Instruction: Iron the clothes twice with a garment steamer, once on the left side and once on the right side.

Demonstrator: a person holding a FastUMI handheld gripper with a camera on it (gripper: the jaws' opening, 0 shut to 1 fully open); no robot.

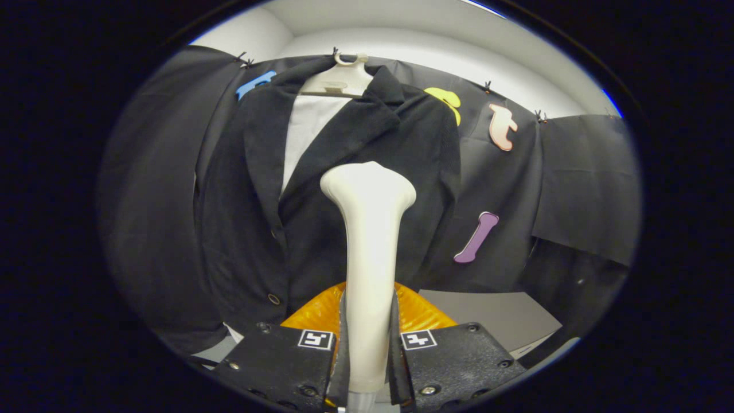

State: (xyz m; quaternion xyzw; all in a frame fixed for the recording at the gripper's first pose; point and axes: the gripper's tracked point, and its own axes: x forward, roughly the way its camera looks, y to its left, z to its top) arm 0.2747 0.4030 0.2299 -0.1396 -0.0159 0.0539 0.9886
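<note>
Clenched on the garment steamer (368, 252) handle, the tool (367, 355) points its head at the hanging jacket (344, 189) — toward twelve o'clock — where a tilted pass could snag the lapel or slip the grip.

1 steamer (368, 241) clamped between the fingers | 1 jacket (344, 189) just beyond it | 1 hanger (342, 77) above jacket | 1 orange thing (421, 312) behind the fingers | 1 gripper (367, 355)
</note>
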